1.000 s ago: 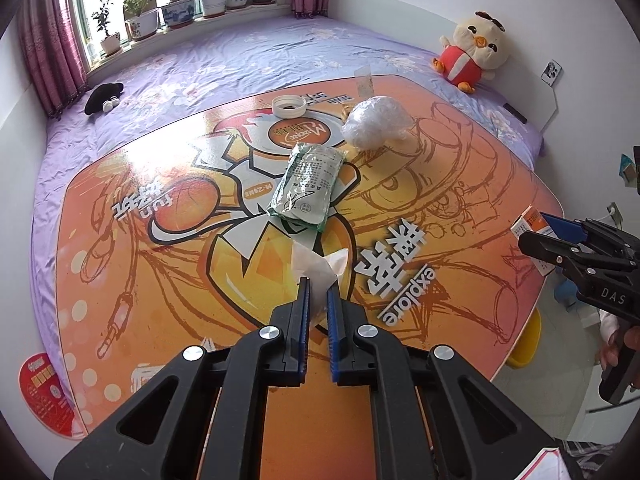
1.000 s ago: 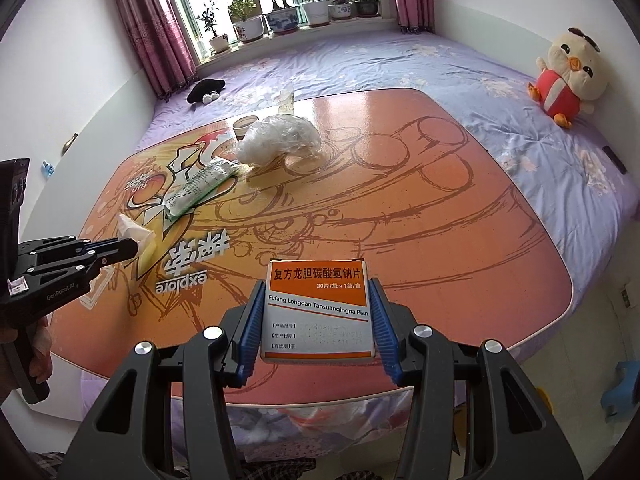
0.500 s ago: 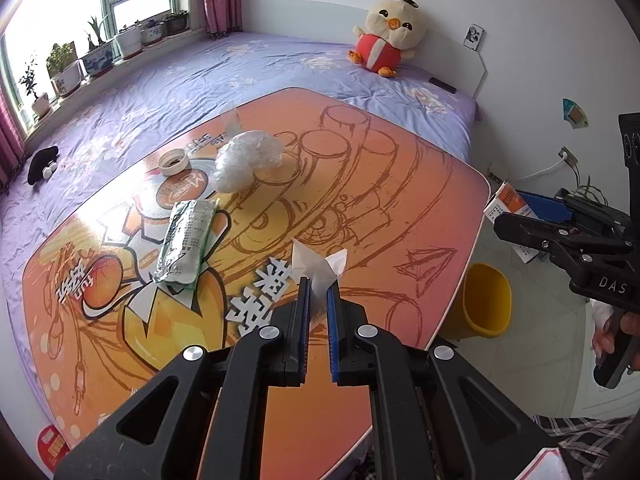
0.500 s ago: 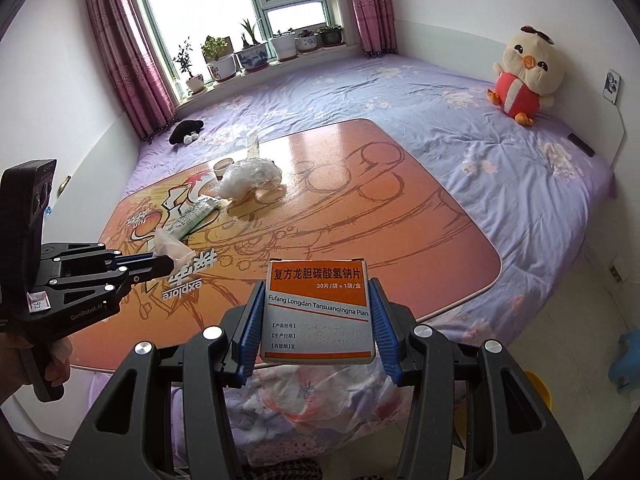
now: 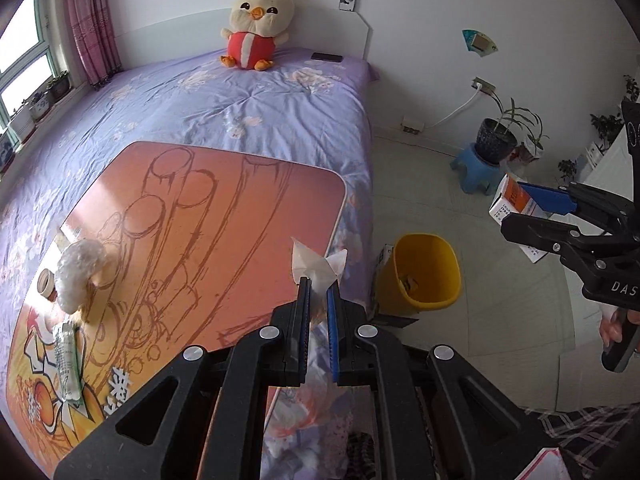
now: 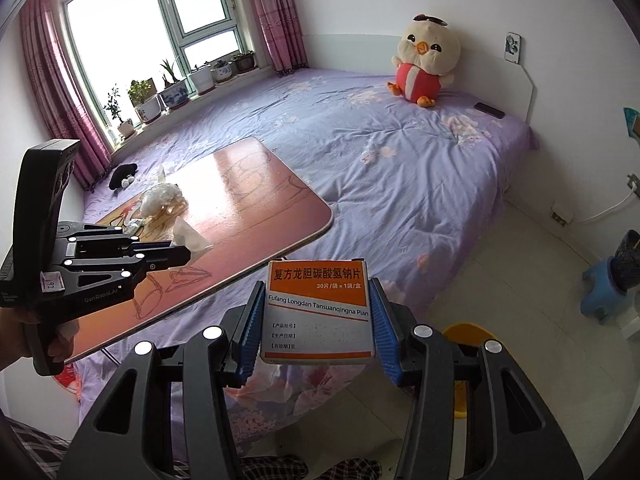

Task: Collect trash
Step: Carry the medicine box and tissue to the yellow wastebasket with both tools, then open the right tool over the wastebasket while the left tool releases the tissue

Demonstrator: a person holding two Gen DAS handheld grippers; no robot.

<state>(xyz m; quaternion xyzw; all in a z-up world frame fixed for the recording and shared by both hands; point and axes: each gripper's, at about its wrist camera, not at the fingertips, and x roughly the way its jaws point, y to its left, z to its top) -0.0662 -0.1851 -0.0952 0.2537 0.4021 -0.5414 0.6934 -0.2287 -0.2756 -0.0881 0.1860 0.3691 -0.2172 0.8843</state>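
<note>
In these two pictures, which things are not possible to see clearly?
- Yellow bin, right wrist view: mostly hidden behind the right gripper and medicine box.
- Bin contents, left wrist view: one small scrap, too small to identify.
- Green packet, left wrist view: print too small to read.
- Tissue: lower part hidden in the left gripper.

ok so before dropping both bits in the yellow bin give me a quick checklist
1. Left gripper shut on the crumpled white tissue: ok.
2. Right gripper shut on the orange and white cardboard medicine box: ok.
3. Yellow plastic bin upright on the floor, mouth open: ok.
4. Tissue over the bin mouth: not ok, it sits beside the bin, at the orange table's edge.
5. Box over the bin mouth: cannot tell.
6. Room left in the bin: ok, only a scrap shows inside.
</note>
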